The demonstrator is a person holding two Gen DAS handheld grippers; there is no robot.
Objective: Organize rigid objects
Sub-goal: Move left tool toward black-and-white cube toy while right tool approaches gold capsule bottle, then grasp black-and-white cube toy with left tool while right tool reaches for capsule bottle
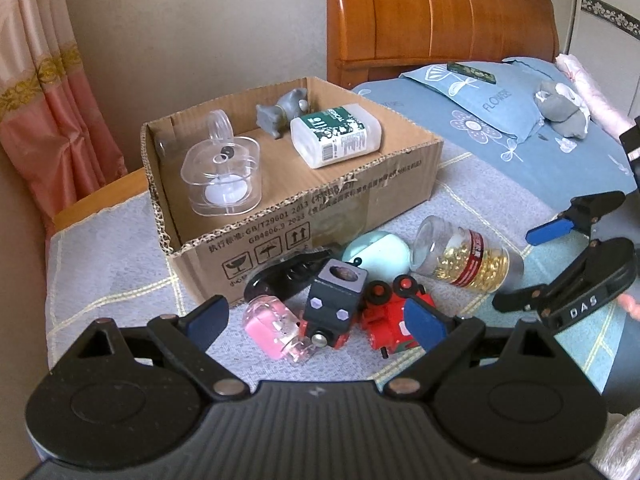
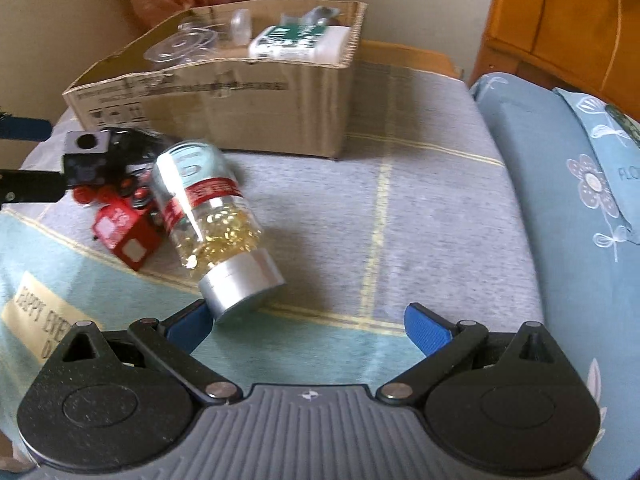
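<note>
A cardboard box [image 1: 360, 196] sits on the bed and holds a clear plastic container [image 1: 222, 174], a white bottle [image 1: 336, 136] and a grey figurine [image 1: 282, 112]. In front of it lie a pink clear toy [image 1: 276, 330], a dark cube toy [image 1: 334, 304], a red toy vehicle [image 1: 386, 316], a mint round object [image 1: 378, 254], a black clip [image 1: 286, 276] and a capsule jar [image 1: 464, 256]. My left gripper [image 1: 316, 320] is open around the pink and cube toys. My right gripper [image 2: 308, 324] is open, just short of the jar's silver cap [image 2: 240, 284].
The bed has a grey checked blanket [image 2: 440, 208] and a blue flowered pillow [image 1: 500, 100] with a grey plush [image 1: 560, 108] on it. A wooden headboard [image 1: 432, 12] stands behind. A pink curtain [image 1: 44, 80] hangs at left.
</note>
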